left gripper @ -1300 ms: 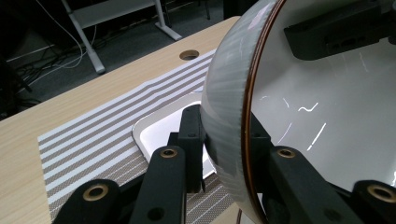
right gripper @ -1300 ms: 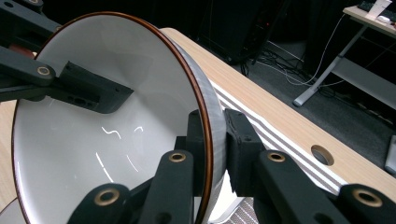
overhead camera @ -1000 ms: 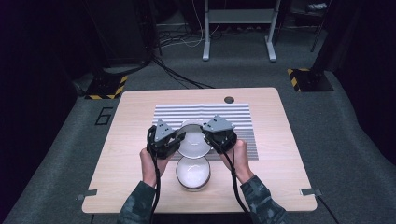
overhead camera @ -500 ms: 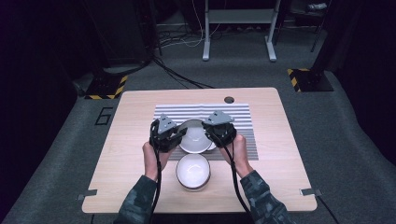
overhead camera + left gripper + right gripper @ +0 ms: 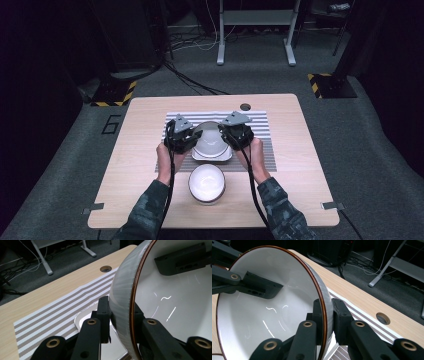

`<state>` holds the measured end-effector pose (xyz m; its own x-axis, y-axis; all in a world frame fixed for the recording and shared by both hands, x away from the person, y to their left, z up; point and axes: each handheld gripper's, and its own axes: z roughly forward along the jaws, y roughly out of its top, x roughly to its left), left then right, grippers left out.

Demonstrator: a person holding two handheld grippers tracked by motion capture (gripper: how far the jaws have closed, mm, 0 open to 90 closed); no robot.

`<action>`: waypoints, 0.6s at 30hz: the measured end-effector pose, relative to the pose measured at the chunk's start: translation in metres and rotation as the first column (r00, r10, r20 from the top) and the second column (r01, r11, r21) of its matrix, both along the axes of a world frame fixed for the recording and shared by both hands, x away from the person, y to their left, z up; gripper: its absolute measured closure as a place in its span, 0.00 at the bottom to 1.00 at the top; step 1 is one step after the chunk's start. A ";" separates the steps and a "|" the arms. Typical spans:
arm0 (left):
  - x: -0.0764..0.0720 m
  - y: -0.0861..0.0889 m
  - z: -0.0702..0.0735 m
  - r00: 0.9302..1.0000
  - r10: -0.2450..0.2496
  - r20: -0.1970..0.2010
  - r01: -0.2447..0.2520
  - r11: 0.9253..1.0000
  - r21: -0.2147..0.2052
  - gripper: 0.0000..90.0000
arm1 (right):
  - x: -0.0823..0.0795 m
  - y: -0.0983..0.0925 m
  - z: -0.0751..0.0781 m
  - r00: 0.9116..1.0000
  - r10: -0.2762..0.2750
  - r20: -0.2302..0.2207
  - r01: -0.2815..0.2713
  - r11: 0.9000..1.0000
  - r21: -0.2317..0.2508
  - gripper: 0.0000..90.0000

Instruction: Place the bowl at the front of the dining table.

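High view: a wooden counter (image 5: 140,165) carries a striped mat (image 5: 270,145) across its far half, with a round hole (image 5: 245,106) at 12 o'clock beyond the mat. A white square plate (image 5: 212,154) lies on the mat at the middle. Above it both hands hold a bowl (image 5: 210,137) tilted up on edge; the left claw (image 5: 189,139) is at the bowl's 9 o'clock and the right claw (image 5: 227,134) at its 3 o'clock. A second bowl (image 5: 206,182) stands upright on bare wood at 6 o'clock of the plate, between the forearms. The gripper bodies and grey plates cover the held bowl's sides, so the jaws are hard to make out here. Off the counter, a grey floor, cables and a metal stand's legs (image 5: 255,37) lie at 12 o'clock in the dim room.

Left gripper view: the left claw (image 5: 120,315) pinches the bowl's (image 5: 180,302) rim, one jaw on the grey outside, the other on the white inside. The bowl hides the right half of the scene. The plate's corner (image 5: 86,315) shows below, the mat (image 5: 57,312) and hole (image 5: 106,268) beyond. The right gripper's jaw reaches in at 1 o'clock.

Right gripper view: the right claw (image 5: 327,315) pinches the brown-edged rim likewise. The bowl (image 5: 262,315) blocks the left side; the left gripper's jaw sits inside at 10 o'clock. The mat (image 5: 362,315) and hole (image 5: 383,318) show at 3 o'clock.
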<state>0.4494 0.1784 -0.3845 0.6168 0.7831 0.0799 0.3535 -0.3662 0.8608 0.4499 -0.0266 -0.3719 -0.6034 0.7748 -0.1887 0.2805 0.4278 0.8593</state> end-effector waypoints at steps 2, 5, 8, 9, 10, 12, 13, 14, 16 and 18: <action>0.001 -0.001 -0.001 1.000 0.004 0.000 -0.004 1.000 -0.008 0.86 | 0.003 0.000 0.000 1.000 -0.002 -0.002 0.002 1.000 0.003 0.91; 0.008 -0.001 -0.001 1.000 0.004 -0.001 -0.004 1.000 -0.005 0.86 | 0.007 0.000 -0.001 1.000 -0.009 -0.007 0.009 1.000 0.006 0.91; 0.012 -0.001 -0.001 1.000 0.007 -0.008 -0.007 1.000 -0.007 0.86 | 0.011 0.000 -0.002 1.000 -0.013 -0.013 0.013 1.000 0.009 0.91; 0.014 -0.001 -0.001 1.000 0.006 -0.007 -0.006 1.000 -0.003 0.86 | 0.013 0.000 -0.002 1.000 -0.014 -0.010 0.014 1.000 0.010 0.91; 0.015 -0.001 -0.001 1.000 0.009 -0.009 -0.009 1.000 -0.006 0.86 | 0.014 0.000 -0.002 1.000 -0.015 -0.016 0.015 1.000 0.009 0.91; 0.017 -0.001 -0.001 1.000 0.010 -0.007 -0.010 1.000 -0.001 0.86 | 0.017 0.000 -0.003 1.000 -0.017 -0.019 0.017 1.000 0.012 0.91; 0.017 -0.001 -0.001 1.000 0.010 -0.007 -0.010 1.000 -0.001 0.86 | 0.017 0.000 -0.003 1.000 -0.017 -0.019 0.017 1.000 0.012 0.91; 0.020 0.000 -0.001 1.000 0.013 -0.008 -0.014 1.000 -0.003 0.86 | 0.020 0.001 -0.003 1.000 -0.017 -0.019 0.017 1.000 0.014 0.91; 0.023 0.001 -0.001 1.000 0.015 -0.014 -0.015 1.000 -0.009 0.87 | 0.023 0.002 -0.003 1.000 -0.020 -0.022 0.020 1.000 0.015 0.91; 0.026 0.002 -0.001 1.000 0.012 -0.021 -0.012 1.000 -0.008 0.87 | 0.025 0.002 -0.004 1.000 -0.017 -0.022 0.017 1.000 0.010 0.91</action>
<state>0.4757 0.1799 -0.3857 0.6086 0.7912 0.0608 0.3760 -0.3550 0.8559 0.4754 -0.0247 -0.3755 -0.5943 0.7866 -0.1674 0.3063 0.4138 0.8573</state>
